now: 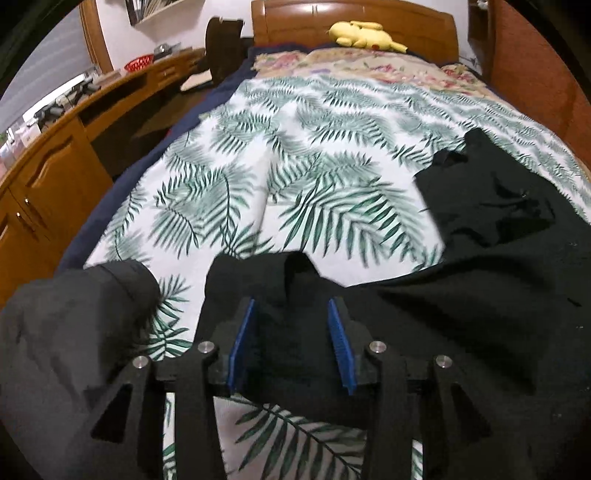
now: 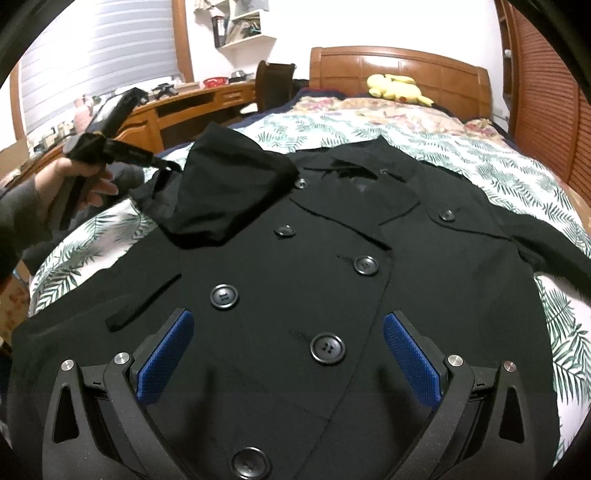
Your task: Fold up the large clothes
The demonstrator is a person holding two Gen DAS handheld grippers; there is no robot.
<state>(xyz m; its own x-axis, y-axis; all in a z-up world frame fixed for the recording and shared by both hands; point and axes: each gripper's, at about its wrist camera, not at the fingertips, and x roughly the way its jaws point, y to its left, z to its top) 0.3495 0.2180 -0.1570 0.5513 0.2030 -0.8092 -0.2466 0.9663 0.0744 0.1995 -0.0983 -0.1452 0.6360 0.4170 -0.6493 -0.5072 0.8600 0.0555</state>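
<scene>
Folding the sleeve [image 2: 221,195] over the coat [image 2: 295,295]: left gripper [image 1: 291,343] parted, cloth loose between; right gripper [image 2: 288,354] apart, empty. Next, the other sleeve.

You are facing a bed [image 2: 461,147] under a leaf-print cover, with a glossy wooden headboard [image 2: 399,70] against the far wall. To your left a curved wooden desk [image 1: 74,122] runs below a window with closed blinds [image 2: 96,59], and white wall shelves [image 2: 240,26] hang above it. On your right stands a slatted wooden door [image 2: 546,96].
</scene>
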